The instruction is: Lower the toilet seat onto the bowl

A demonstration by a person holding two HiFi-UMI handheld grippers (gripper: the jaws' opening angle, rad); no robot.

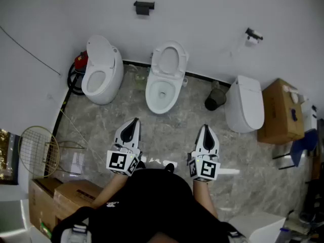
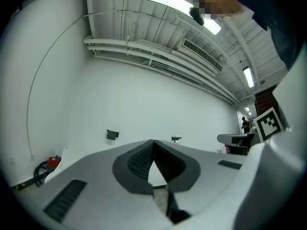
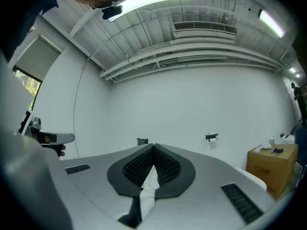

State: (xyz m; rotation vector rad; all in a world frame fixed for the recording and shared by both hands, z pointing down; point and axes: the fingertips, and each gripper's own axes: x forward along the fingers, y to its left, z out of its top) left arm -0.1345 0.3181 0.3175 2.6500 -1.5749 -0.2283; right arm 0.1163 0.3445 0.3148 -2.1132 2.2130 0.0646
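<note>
**Obs.: no contact, nothing gripped**

Three white toilets stand in a row along the far wall, on a grey marbled floor (image 1: 172, 130).

- Middle toilet (image 1: 163, 87): toilet seat (image 1: 170, 59) is raised, tilted back at the wall, with the bowl (image 1: 162, 92) open beneath it. It lies straight ahead, roughly between the lines of the two grippers.
- Left toilet (image 1: 101, 72): lid up.
- Right toilet (image 1: 245, 104): lid closed.

Left gripper (image 1: 133, 121): held near the person, pointing towards the far wall. Its jaws are pressed together at the tips with nothing between them. Well apart from every toilet.

Right gripper (image 1: 205, 127): beside the left one and pointing the same way. Its jaws are also pressed together and empty. Clear of the seat.

Surroundings:
- A dark bin (image 1: 215, 100) sits between the middle and right toilets.
- A cardboard box (image 1: 277, 111) stands just right of the right toilet.
- More cardboard boxes (image 1: 63, 196) are stacked near left.
- A black bracket (image 1: 144, 7) and a paper holder (image 1: 253, 34) are fixed on the wall.
- A red object (image 1: 81, 61) is behind the left toilet; I cannot identify it.
</note>
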